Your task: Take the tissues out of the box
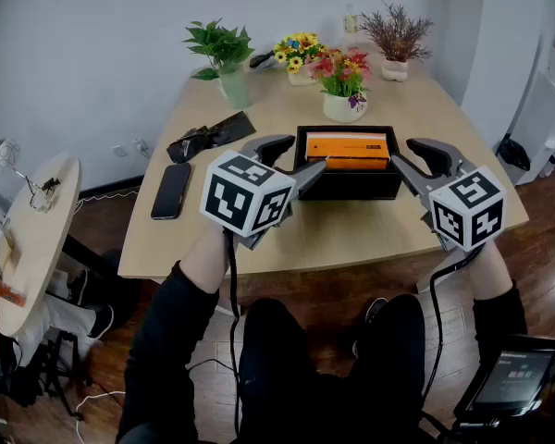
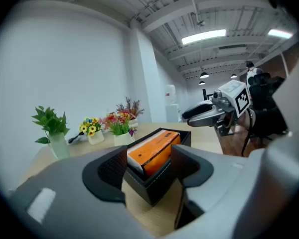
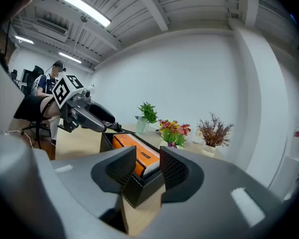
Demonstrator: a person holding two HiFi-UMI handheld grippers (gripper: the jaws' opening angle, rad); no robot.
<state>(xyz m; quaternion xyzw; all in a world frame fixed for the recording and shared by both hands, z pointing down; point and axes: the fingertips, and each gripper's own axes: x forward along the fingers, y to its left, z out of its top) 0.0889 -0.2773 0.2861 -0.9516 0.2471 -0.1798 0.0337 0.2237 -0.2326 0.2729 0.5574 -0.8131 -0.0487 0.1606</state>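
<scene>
Head view: the orange tissue pack (image 1: 348, 150) sits in the black box (image 1: 350, 187). The left gripper (image 1: 296, 162) and right gripper (image 1: 409, 161) flank its ends, jaws apart, seemingly touching nothing. Pinching the box wall too would lift both.

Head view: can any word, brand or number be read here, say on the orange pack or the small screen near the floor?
Orange pack: dark print, too small to read.
Small screen: pale characters, too blurred to read.
Left cube and right cube: black-and-white squares, no words.
Nothing reads clearly.
</scene>
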